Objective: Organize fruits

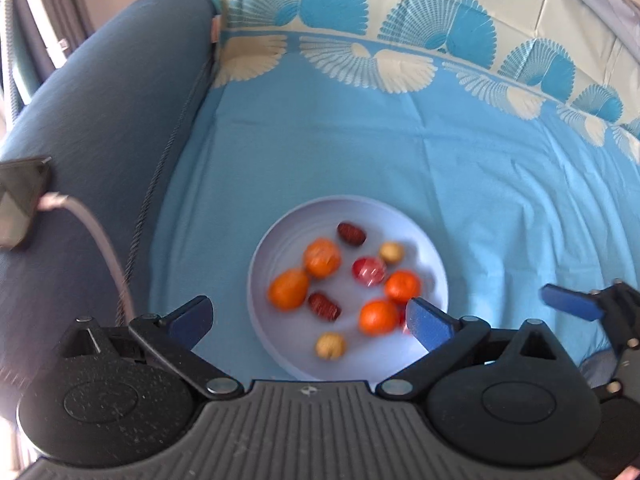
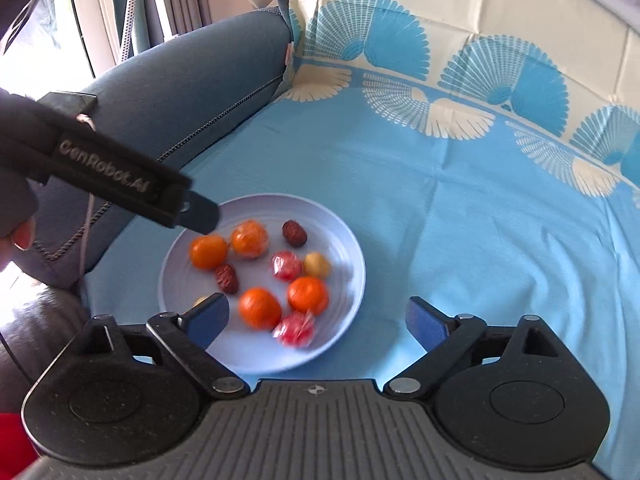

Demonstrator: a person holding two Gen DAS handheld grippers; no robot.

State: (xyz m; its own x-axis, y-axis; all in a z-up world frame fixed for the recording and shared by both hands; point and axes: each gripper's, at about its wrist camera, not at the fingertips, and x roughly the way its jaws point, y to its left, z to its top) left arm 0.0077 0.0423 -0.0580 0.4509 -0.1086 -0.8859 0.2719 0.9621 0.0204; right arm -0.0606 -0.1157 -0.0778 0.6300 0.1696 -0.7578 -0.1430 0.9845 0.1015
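Observation:
A pale lilac plate (image 1: 434,256) (image 2: 352,256) lies on the blue cloth. It holds several oranges (image 1: 289,289) (image 2: 260,307), two dark red dates (image 1: 351,233) (image 2: 295,233), two red wrapped fruits (image 1: 369,271) (image 2: 286,266) and small tan fruits (image 1: 330,346) (image 2: 317,265). My left gripper (image 1: 308,306) hovers open over the plate's near side, nothing between its fingers. In the right wrist view it reaches in from the left, its fingertips (image 2: 200,216) above the plate's far left rim. My right gripper (image 2: 316,306) stands open over the plate's near right part, empty; one of its blue fingers (image 1: 568,300) shows at the right.
The blue cloth (image 1: 400,140) with a fan pattern covers the surface and rises at the back. A dark blue sofa arm (image 1: 100,120) (image 2: 192,64) borders the left. A phone with a cable (image 1: 20,200) rests on it. A hand (image 2: 16,236) grips the left tool.

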